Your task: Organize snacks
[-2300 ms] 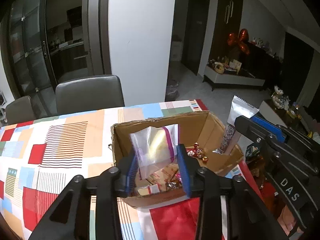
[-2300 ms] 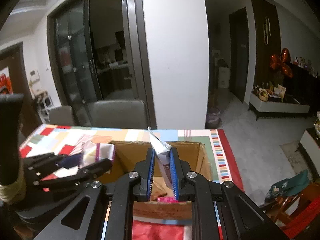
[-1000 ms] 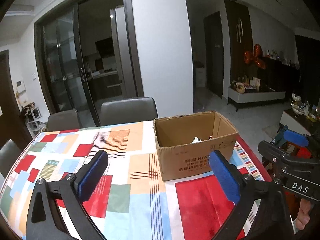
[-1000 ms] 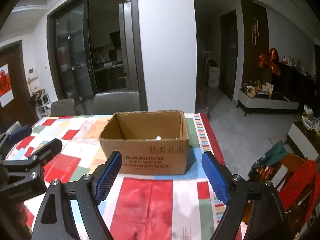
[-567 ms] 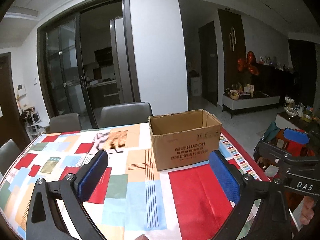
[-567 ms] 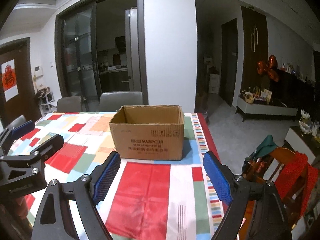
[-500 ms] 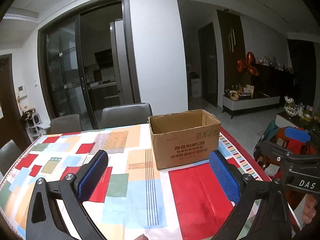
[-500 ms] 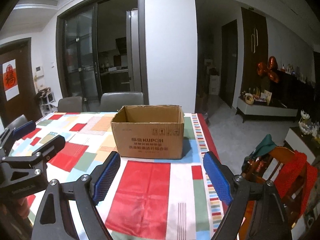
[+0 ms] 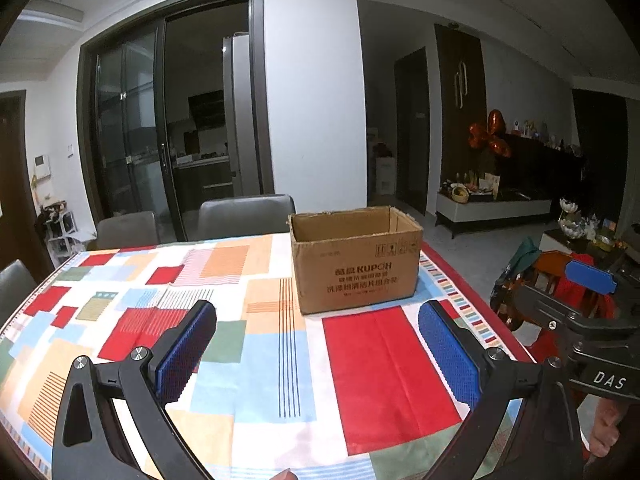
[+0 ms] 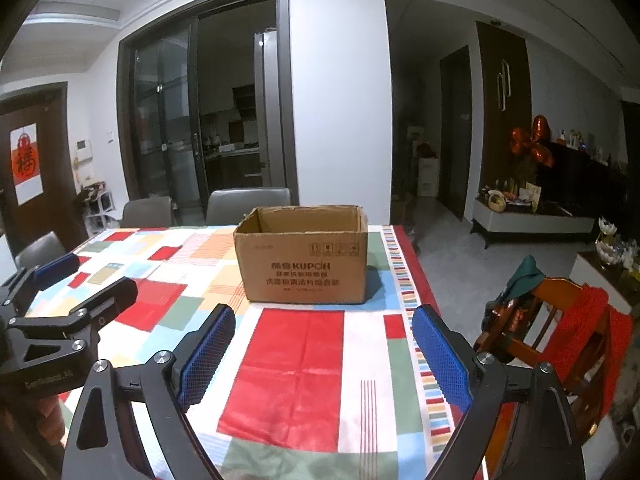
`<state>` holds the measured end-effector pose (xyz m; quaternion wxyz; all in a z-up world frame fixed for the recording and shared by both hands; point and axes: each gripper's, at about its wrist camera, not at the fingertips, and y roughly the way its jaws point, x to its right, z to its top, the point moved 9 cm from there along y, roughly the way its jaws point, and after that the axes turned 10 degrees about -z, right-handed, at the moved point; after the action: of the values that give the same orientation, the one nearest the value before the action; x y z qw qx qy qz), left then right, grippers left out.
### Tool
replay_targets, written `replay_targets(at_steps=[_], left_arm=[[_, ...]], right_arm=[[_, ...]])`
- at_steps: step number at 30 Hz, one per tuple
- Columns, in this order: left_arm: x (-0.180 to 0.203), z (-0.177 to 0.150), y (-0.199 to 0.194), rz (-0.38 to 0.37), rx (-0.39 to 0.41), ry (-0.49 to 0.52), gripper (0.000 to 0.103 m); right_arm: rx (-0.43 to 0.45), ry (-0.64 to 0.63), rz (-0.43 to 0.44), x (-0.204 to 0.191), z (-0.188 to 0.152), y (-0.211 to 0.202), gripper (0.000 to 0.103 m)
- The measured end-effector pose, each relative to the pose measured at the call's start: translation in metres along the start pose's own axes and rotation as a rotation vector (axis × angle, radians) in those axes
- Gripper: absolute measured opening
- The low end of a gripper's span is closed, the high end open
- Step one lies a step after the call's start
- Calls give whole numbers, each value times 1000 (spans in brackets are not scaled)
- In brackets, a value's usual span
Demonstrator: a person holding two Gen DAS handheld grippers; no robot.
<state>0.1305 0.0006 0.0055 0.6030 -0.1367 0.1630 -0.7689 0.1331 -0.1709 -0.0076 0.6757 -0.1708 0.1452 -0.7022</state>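
While box [image 10: 301, 256] sits near table edge [image 10: 416, 280] | left hand-held gripper [image 9: 318, 354] wide, empty | right hand-held gripper [image 10: 322, 356] opening, empty

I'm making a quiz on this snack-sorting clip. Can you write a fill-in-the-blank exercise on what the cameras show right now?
1. The cardboard box stands on a table covered by a patchwork ____.
2. The top of the box is ____.
3. Between the blue pads of the left hand-held gripper there is ____.
4. The right hand-held gripper has jaws that are opening, and it holds ____.

Missing words: tablecloth; open; nothing; nothing
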Motion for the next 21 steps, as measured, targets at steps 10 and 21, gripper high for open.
replay_targets(at_steps=[10, 21], left_arm=[[5, -9, -4, -13, -9, -1, 103], [5, -10, -7, 4, 2, 8, 103]], right_arm=[[-7, 17, -1, 5, -8, -6, 91], [-3, 14, -4, 5, -9, -9, 91]])
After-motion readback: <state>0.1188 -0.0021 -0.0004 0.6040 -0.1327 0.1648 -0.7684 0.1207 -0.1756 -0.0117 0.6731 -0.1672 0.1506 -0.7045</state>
